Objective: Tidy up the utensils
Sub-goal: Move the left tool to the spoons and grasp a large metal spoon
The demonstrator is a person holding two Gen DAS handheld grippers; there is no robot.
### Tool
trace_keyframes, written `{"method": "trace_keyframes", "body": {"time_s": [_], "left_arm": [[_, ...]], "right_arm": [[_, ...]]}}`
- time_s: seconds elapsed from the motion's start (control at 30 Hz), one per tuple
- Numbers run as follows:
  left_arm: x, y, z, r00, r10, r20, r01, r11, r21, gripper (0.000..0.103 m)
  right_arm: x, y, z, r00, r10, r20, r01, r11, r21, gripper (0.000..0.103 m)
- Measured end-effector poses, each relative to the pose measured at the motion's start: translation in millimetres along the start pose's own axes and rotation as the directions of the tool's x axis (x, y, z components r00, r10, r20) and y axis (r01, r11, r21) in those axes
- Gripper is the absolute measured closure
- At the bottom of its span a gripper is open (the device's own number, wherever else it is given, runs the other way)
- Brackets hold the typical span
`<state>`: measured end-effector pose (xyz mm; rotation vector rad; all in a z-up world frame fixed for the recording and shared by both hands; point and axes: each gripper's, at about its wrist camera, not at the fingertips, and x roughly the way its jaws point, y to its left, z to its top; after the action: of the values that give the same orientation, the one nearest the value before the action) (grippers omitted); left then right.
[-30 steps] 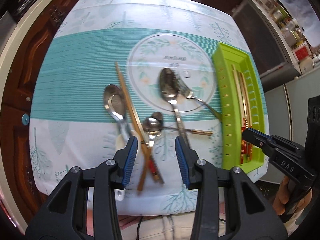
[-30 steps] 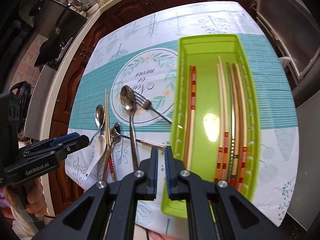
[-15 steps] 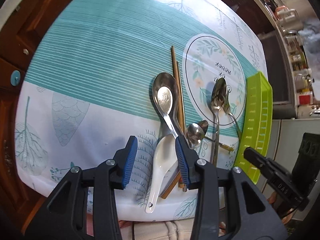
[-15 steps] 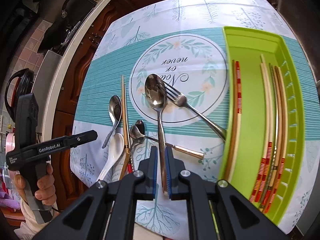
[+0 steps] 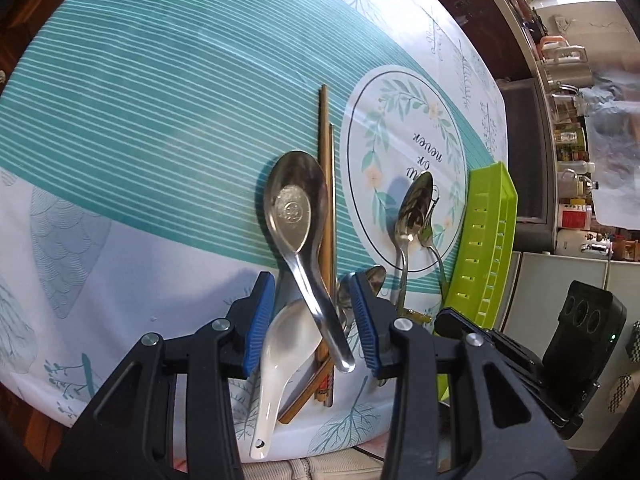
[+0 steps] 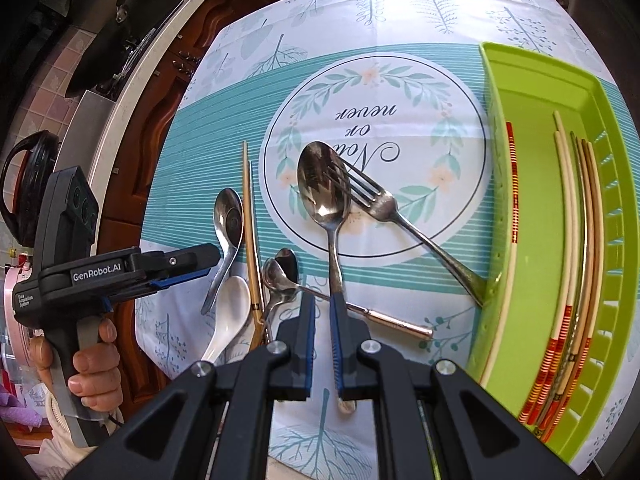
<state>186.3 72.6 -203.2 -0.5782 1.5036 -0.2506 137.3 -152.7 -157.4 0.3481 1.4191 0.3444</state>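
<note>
Teal-striped cloth covers the bench [image 6: 224,92] where a steel soup spoon [image 5: 298,236] lies across a white ceramic spoon [image 5: 276,354] between the left tool's [image 5: 316,322] spread jaws, while the right tool [image 6: 321,330], pressed nearly together, hovers beside the green tray [image 6: 616,208].

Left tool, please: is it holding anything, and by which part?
Nothing; the left tool is open, its pads clear of the steel spoon's handle seen between them.

Left gripper [image 5: 316,320] pitched steeply down, jaws parted, blue pads [image 5: 262,312] clamping nothing. Hand [image 6: 94,364] wraps its grip at 8 o'clock in the right wrist view. Right gripper [image 6: 322,336] also pitched steeply down, jaws nearly closed, narrow slit between pads [image 6: 307,344].
</note>
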Motion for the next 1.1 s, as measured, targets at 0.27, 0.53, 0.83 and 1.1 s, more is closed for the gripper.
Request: {"method": "trace_keyframes", "body": {"time_s": [0.27, 0.53, 0.83, 1.1], "left_arm": [[16.5, -3.6, -3.9, 1.000, -0.018, -0.024, 0.018, 1.000, 0.005, 0.067], [17.3, -2.4, -4.8, 1.000, -0.020, 0.009, 0.020, 1.000, 0.002, 0.078], [16.0, 6.6, -6.3, 1.000, -0.006, 0.022, 0.006, 1.000, -0.024, 0.092], [3.7, 8.9, -9.5, 0.994, 0.096, 0.060, -0.097, 0.995, 0.015, 0.094]], "right_arm": [[3.7, 2.2, 2.6, 1.000, 0.006, -0.006, -0.007, 1.000, -0.007, 0.096], [5.4, 3.4, 1.4, 1.000, 0.016, -0.006, -0.016, 1.000, -0.012, 0.096], [7.8, 6.3, 0.0, 1.000, 0.013, -0.009, -0.013, 1.000, -0.018, 0.096], [15.3, 16.0, -1.6, 0.999, 0.033, -0.033, -0.035, 0.999, -0.038, 0.096]]}}
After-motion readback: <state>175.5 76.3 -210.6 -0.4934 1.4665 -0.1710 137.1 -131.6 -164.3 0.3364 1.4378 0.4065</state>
